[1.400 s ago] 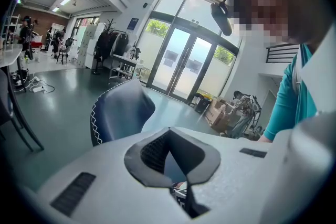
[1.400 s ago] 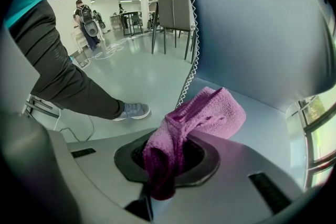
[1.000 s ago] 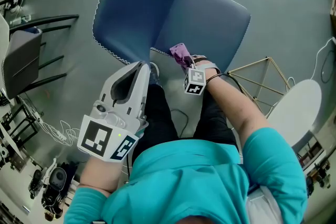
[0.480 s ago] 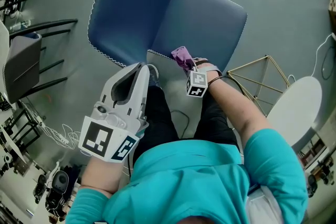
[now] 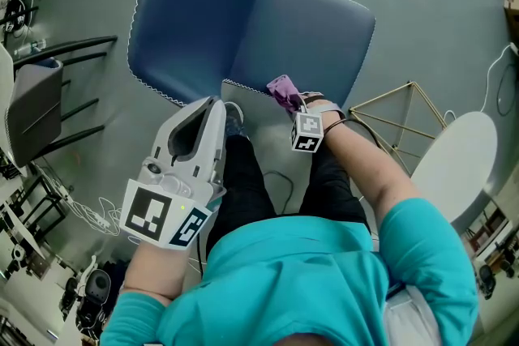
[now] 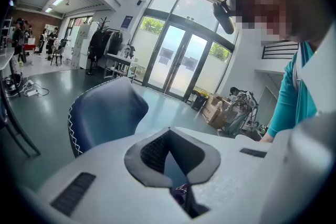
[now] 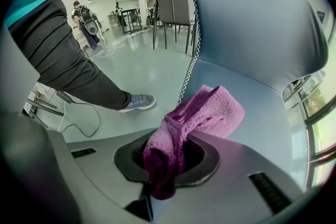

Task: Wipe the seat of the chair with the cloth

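The cloth, a purple terry rag, was bunched into a thick fold and pinched in the right gripper, whose jaws were closed on its middle so that one rounded end stuck forward and a shorter end hung back over the jaw recess. It sat at the near edge of the chair seat, close to where the white-stitched seam of the backrest came down to meet the seat. From the right gripper view the free end reached over the blue surface, but whether it pressed on the seat or hung just above it could not be told. The seat showed plain smooth blue, with no crumbs, stains or damp streaks to mark what had been covered, so the wiping seemed at best barely begun at that edge, and nearly the whole seat beyond the cloth looked left to do. The left gripper hung off the chair, beside the person's dark trouser leg, its jaws drawn down to a slit with nothing in them. A gold wire frame and a round white table stood on the floor to the right.
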`<state>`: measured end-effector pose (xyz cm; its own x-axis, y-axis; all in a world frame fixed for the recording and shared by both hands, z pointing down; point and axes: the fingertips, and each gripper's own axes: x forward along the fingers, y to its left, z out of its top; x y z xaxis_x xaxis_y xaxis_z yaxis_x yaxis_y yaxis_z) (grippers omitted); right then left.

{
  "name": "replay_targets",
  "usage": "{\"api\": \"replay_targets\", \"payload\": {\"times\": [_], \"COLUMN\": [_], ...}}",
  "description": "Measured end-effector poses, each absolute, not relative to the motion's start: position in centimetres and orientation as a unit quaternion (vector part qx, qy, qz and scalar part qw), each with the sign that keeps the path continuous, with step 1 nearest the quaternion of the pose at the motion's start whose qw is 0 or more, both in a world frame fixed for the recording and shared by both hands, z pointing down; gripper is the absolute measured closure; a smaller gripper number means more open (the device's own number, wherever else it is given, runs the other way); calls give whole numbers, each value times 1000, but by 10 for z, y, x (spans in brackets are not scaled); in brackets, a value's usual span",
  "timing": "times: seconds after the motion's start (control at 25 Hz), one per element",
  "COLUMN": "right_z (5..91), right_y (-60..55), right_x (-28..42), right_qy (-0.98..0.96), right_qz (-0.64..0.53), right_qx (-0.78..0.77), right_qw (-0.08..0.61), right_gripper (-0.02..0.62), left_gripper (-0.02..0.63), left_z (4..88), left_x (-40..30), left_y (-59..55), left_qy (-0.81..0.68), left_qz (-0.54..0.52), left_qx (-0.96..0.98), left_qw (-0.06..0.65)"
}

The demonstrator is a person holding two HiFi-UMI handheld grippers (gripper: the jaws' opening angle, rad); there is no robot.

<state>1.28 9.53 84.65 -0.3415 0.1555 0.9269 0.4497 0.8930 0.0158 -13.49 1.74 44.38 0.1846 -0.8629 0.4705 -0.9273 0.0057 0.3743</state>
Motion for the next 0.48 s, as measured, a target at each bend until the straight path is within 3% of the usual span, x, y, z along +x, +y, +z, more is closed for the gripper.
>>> {"api": "replay_targets", "payload": {"times": [0.48], "right_z": [847], "right_y": [92], "right_x": [42], "right_qy": [-799], "right_qz": [-143], "right_qx": [-197], "right_qw": [550], "right_gripper": [540], "left_gripper": [620], "left_z": [447], "left_x": [-122], "left_y": [11], "left_qy": [-628], "left_qz": [51], "left_qx": [709], "left_qw": [318]}}
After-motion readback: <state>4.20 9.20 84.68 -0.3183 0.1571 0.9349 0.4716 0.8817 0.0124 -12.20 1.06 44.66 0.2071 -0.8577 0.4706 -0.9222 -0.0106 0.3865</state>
